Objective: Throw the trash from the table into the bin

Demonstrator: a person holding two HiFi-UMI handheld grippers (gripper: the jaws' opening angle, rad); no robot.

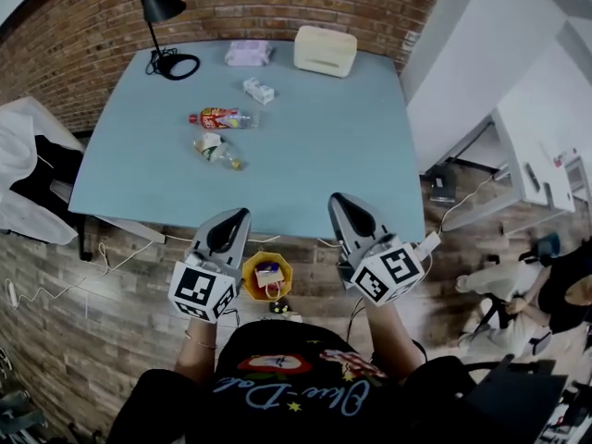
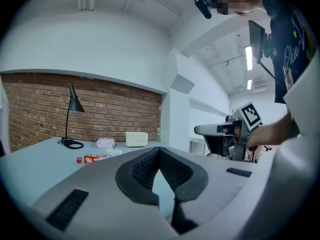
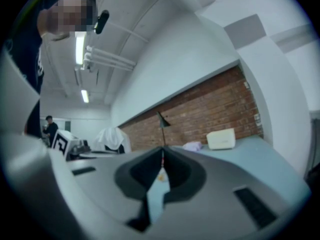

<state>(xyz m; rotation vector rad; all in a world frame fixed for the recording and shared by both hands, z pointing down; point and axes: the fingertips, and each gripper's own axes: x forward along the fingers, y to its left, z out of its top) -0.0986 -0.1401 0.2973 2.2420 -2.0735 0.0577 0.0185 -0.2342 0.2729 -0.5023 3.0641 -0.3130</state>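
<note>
The left gripper [image 1: 240,215] has its two grey jaws pressed together at the tips, with nothing between the ribbed black pads. The right gripper [image 1: 339,200] is likewise closed and empty. Both point level, side by side over the near edge of the smooth pale-blue table [image 1: 351,155]. That posture reads as a ready start, with no trash reached or picked up yet.

Just below and between the two grippers, on the plank floor by the person, stands the small round yellow bin [image 1: 248,280] with something small inside it. Set so near, it probably makes each drop a short trip back from the table.

Ahead of the left gripper lies the crushed clear plastic bottle [image 1: 215,148] with a yellowish end. Just beyond it is the red-labelled clear plastic bottle [image 1: 222,117] on its side, and farther on a small crumpled white packet [image 1: 258,90]. All look light and thin-walled. The bottles are round and could roll or dent, and the jaws must open before any grasp.

At the far edge, before the rough brick wall, sit a soft lilac pack [image 1: 249,53] and a cream rounded box [image 1: 325,50], the box ahead of the right gripper. A black desk lamp [image 1: 159,4] stands far left of both. These look like belongings, not trash.
</note>
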